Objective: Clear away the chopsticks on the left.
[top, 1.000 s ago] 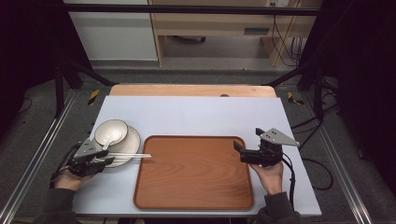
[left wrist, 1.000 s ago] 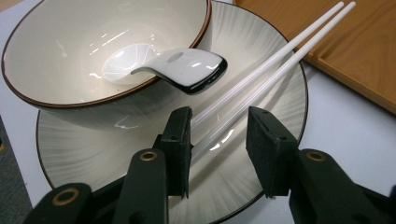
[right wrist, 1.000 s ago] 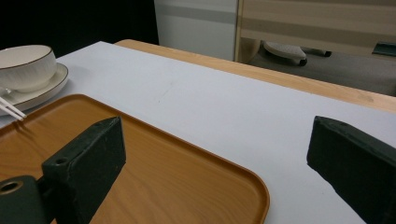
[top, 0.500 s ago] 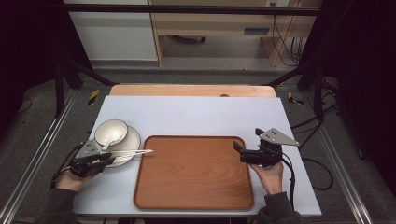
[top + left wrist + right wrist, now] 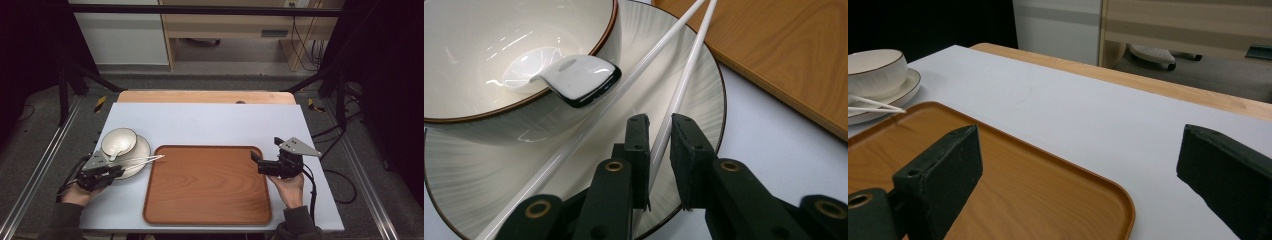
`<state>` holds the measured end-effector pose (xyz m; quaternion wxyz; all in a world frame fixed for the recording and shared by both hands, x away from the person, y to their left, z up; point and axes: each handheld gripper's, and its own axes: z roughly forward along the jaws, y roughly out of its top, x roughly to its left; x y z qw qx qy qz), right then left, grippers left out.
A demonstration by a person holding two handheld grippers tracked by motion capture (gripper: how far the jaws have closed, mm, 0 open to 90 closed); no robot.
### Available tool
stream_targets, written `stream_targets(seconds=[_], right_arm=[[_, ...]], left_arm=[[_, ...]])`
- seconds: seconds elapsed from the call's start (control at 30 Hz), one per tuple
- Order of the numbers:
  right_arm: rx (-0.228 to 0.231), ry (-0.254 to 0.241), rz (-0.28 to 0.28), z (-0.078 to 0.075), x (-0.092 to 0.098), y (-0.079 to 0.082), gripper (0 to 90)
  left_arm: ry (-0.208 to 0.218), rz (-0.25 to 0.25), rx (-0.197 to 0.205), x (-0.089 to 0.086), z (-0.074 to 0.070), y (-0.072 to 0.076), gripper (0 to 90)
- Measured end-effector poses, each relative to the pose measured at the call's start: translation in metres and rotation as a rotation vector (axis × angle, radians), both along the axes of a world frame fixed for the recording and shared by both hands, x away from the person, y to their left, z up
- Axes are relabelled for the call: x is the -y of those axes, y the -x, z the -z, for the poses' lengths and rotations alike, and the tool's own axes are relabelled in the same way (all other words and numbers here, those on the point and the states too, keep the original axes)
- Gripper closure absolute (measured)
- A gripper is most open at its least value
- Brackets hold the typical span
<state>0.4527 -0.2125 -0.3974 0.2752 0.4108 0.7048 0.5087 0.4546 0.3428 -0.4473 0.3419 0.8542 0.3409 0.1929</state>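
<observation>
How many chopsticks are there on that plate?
2. Both white chopsticks lie side by side across the plate beside the bowl, tips reaching over the wooden tray. One passes between the left gripper jaws; the other lies just beside it.

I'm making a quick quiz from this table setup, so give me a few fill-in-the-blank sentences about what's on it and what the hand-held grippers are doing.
1. The spoon rests inside the ____.
2. The bowl stands on a ____.
3. The jaws of the left hand-held gripper straddle one of the two white ____.
4. The right hand-held gripper, jaws wide apart, hovers at the edge of the wooden ____.

Missing words: bowl; plate; chopsticks; tray
</observation>
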Motion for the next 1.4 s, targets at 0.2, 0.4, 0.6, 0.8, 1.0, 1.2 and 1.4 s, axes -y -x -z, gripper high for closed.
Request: stream_targets(seconds=[0.2, 0.4, 0.6, 0.8, 1.0, 1.2, 1.4], right_arm=[[-0.001, 0.004, 0.001, 0.000, 0.000, 0.000, 4.7], [-0.002, 0.005, 0.001, 0.000, 0.000, 0.000, 4.7], [-0.002, 0.005, 0.000, 0.000, 0.000, 0.000, 4.7], [-0.002, 0.006, -0.003, 0.000, -0.001, 0.000, 4.7], [-0.007, 0.005, -0.004, 0.001, -0.001, 0.000, 4.7], [-0.006, 0.005, -0.005, 0.000, -0.001, 0.000, 4.7], [-0.004, 0.003, -0.002, 0.000, 0.000, 0.000, 4.7]], left_arm=[[0.014, -0.017, -0.011, 0.004, 0.000, 0.000, 80.6], [0.024, -0.037, -0.020, 0.005, 0.000, 0.001, 81.4], [0.027, -0.039, -0.024, 0.007, 0.000, 0.000, 78.4], [0.007, -0.038, -0.028, 0.010, 0.002, -0.003, 76.0], [0.001, -0.031, -0.031, 0.012, 0.001, -0.003, 82.2], [-0.001, -0.017, -0.036, 0.016, 0.000, -0.002, 83.9], [-0.001, -0.013, -0.027, 0.018, -0.001, -0.001, 84.2]])
